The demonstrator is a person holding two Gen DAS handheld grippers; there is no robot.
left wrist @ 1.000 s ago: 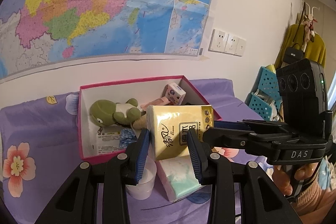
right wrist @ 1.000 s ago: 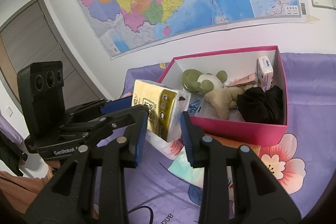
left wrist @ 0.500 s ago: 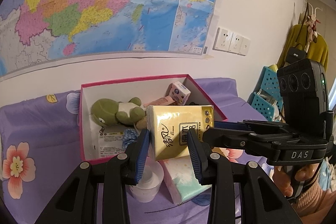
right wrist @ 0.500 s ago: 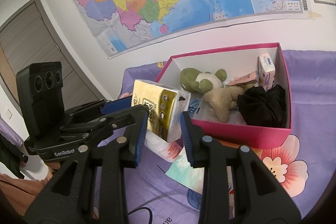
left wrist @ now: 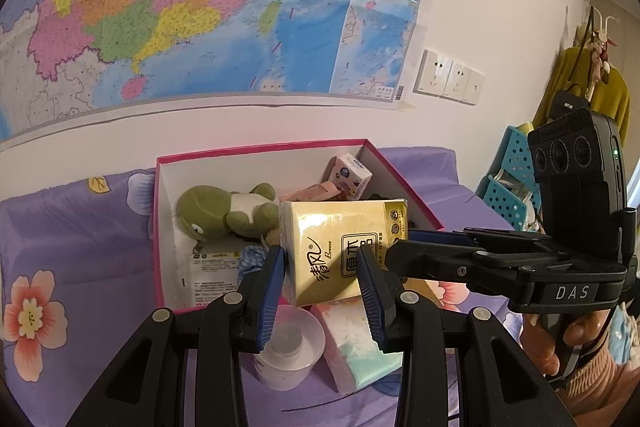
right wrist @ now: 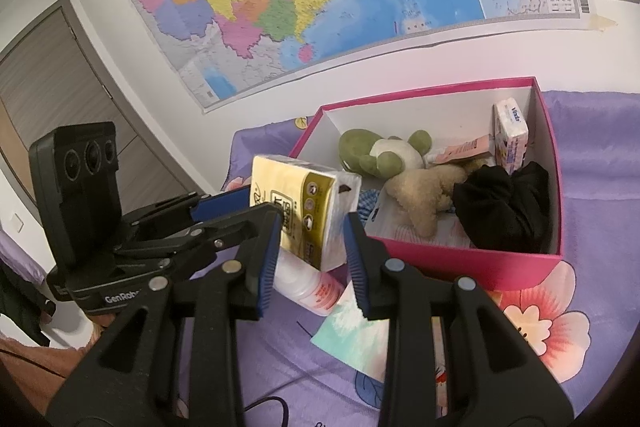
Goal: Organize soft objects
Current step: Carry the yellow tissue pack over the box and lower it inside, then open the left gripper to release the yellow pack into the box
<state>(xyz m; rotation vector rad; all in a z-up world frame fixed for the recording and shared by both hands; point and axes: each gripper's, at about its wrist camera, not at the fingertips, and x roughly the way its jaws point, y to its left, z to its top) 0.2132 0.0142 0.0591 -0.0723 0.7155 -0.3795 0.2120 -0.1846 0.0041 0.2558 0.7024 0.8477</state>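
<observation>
Holding anything, is the left claw [left wrist: 320, 283]? asks Mia.

Yes, says Tom. It is closed part way on the yellow tissue pack [left wrist: 344, 251]. The right claw [right wrist: 312, 243] looks closed on the same pack from the other side. Both are just as near.

Where is the pack?

Up in the air, between the two claws. It lies sideways, with its long side going from left to right.

And past the claws?

The pink box [left wrist: 260, 149] is straight ahead. The pack hangs just at the near wall of the box, over the bed [left wrist: 80, 227], so I think it has to go forward and then down.

Is there room in the box?

A bit. The green frog toy [left wrist: 216, 211] is in the middle and the black cloth [right wrist: 504, 211] is on the right. The near left part has only a flat packet in it.

What is under the pack?

A white bottle [left wrist: 288, 351] and a mint tissue pack [left wrist: 360, 343], lying on the bed.
</observation>
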